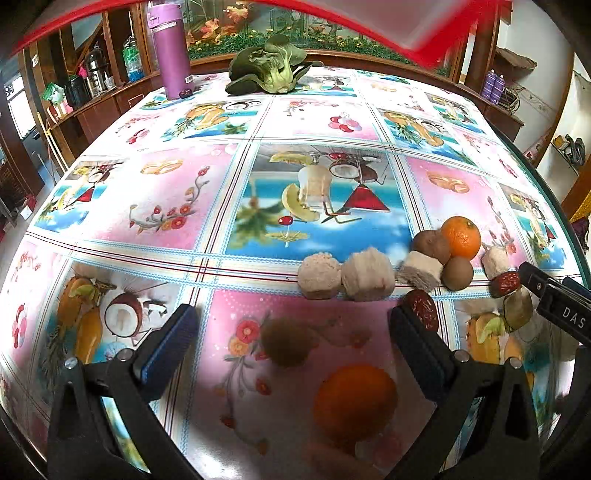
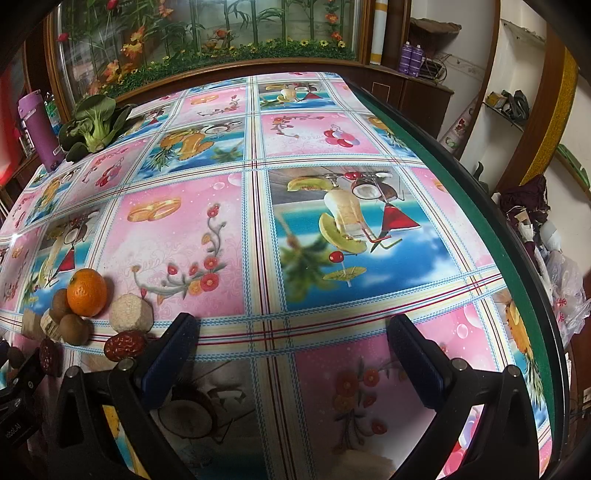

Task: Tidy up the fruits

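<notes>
An orange sits with brown kiwis, red dates and pale cut chunks in a row on the patterned table; the same group shows at the left of the right wrist view, with the orange and a date. A blurred orange and a brown fruit lie between the left gripper's fingers, seen as through a clear surface. My left gripper is open. My right gripper is open and empty over the tablecloth; it also shows at the right of the left wrist view.
A purple bottle and a bok choy stand at the table's far edge. A red translucent rim crosses the top of the left wrist view. The table's green edge runs down the right, with shelves and bags beyond.
</notes>
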A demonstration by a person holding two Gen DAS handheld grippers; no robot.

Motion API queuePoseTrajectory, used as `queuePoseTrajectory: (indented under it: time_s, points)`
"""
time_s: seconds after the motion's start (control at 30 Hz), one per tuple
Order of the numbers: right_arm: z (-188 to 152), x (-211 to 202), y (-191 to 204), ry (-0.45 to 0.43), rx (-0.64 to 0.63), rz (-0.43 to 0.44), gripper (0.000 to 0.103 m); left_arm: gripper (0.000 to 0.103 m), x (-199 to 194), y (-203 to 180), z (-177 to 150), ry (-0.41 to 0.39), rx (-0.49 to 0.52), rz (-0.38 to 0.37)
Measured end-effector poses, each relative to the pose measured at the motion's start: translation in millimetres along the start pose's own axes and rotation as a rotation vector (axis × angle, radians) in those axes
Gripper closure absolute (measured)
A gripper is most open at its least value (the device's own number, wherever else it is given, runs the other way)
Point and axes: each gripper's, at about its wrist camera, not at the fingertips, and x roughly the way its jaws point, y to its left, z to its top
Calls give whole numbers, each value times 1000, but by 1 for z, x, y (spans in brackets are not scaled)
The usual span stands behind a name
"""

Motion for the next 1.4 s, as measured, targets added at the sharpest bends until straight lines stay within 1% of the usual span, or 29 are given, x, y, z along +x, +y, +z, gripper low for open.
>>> queuePoseTrajectory:
  time_s: [1.23, 1.3, 1.37, 1.4]
  points:
    - [0, -1, 1, 0, -1, 0, 0, 0, -1, 1, 1, 1, -3, 2]
    - [0, -1, 2, 11, -11, 11, 0, 0, 0, 2, 1, 1, -5, 2]
    - [4, -2, 4, 39, -37, 32, 1, 0, -1, 3, 2, 1, -6, 2]
    - [4, -8, 5, 32, -46, 40, 1, 0, -1, 2, 2, 1, -6, 2]
